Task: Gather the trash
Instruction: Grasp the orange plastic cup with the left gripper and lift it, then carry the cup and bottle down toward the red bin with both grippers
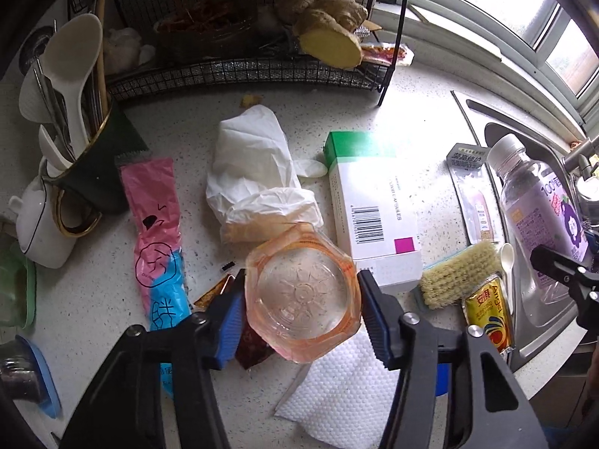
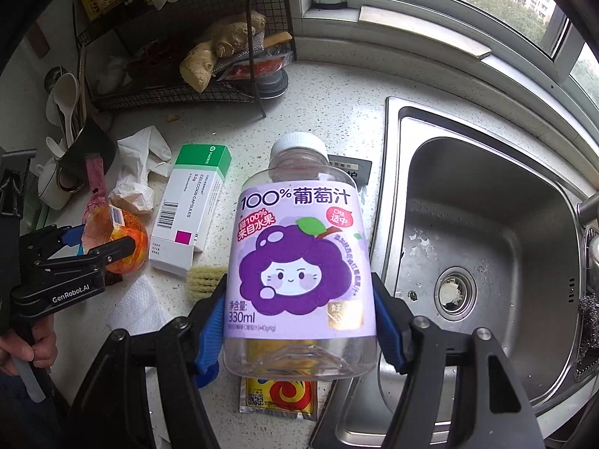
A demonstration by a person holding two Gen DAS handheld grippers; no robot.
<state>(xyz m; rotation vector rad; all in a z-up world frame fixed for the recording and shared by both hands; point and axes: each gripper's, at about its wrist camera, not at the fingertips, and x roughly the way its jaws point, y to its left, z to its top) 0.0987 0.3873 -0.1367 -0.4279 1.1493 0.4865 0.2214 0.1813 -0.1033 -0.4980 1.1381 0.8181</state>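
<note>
The left tongs (image 1: 301, 299) close around a clear orange plastic cup (image 1: 302, 292), light and thin-walled, apt to buckle if squeezed; its rim sides suit the grip. The right tongs (image 2: 299, 321) clamp an empty juice bottle (image 2: 299, 254) mid-label, slick but stiff, above the worktop (image 2: 337, 112).

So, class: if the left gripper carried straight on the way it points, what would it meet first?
The orange plastic cup already between the left gripper pads; beyond it probably the white paper towel on the counter, though depth is unclear.
</note>
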